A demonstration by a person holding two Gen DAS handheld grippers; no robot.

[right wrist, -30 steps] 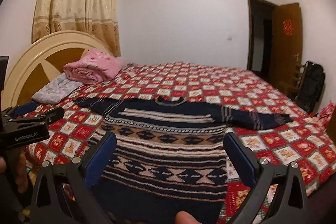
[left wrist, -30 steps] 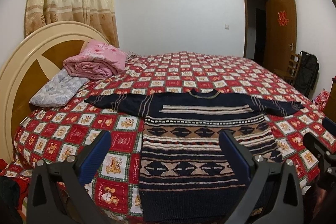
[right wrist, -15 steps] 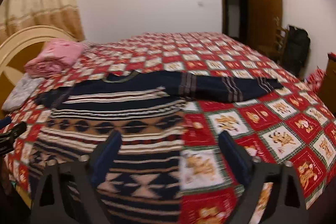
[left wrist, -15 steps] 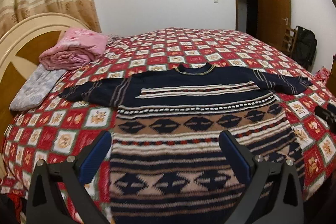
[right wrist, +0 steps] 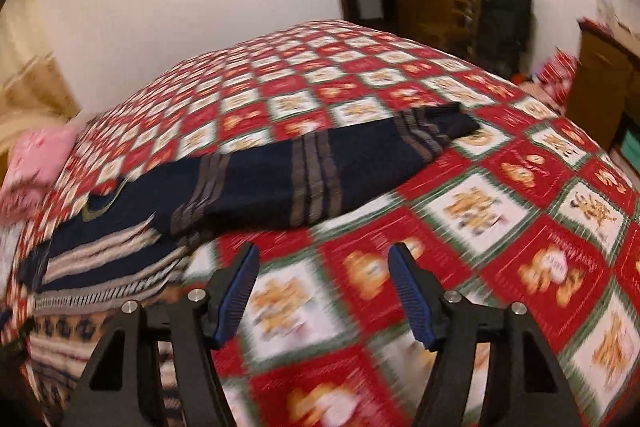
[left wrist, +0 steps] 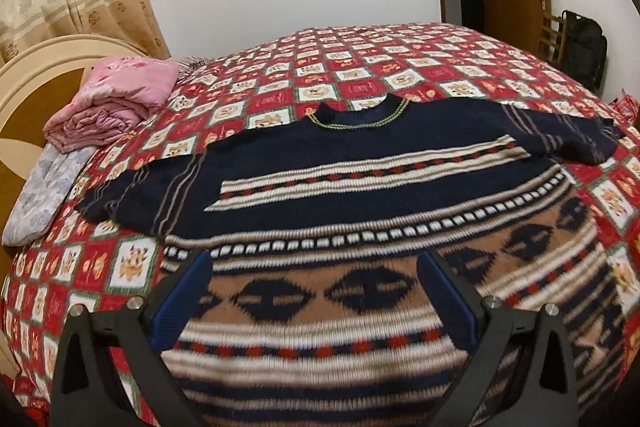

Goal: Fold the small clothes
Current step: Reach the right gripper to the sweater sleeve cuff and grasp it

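Navy patterned knit sweater [left wrist: 360, 195] lies flat on red checked bedspread [right wrist: 500, 219]
Left gripper [left wrist: 314, 301] hovers over its hem, jaws wide, empty; right gripper [right wrist: 324, 291], jaws closing on nothing, beside its sleeve [right wrist: 320, 171]

I see one garment, a knitted sweater [left wrist: 360, 187], lying flat and face up on the bed, spread out full width with the body unfolded. It is mostly navy, with cream and red stripe bands across the chest, a row of small white blocks below them, then a tan band carrying dark diamond shapes, then more stripes toward the hem at 6 o'clock. The round collar [left wrist: 360, 115], edged in yellow, points to 12 o'clock. One sleeve [left wrist: 132, 195] stretches to 9 o'clock, the other sleeve [right wrist: 320, 171] toward 3 o'clock; both are navy with thin grey-brown stripes and lie straight.
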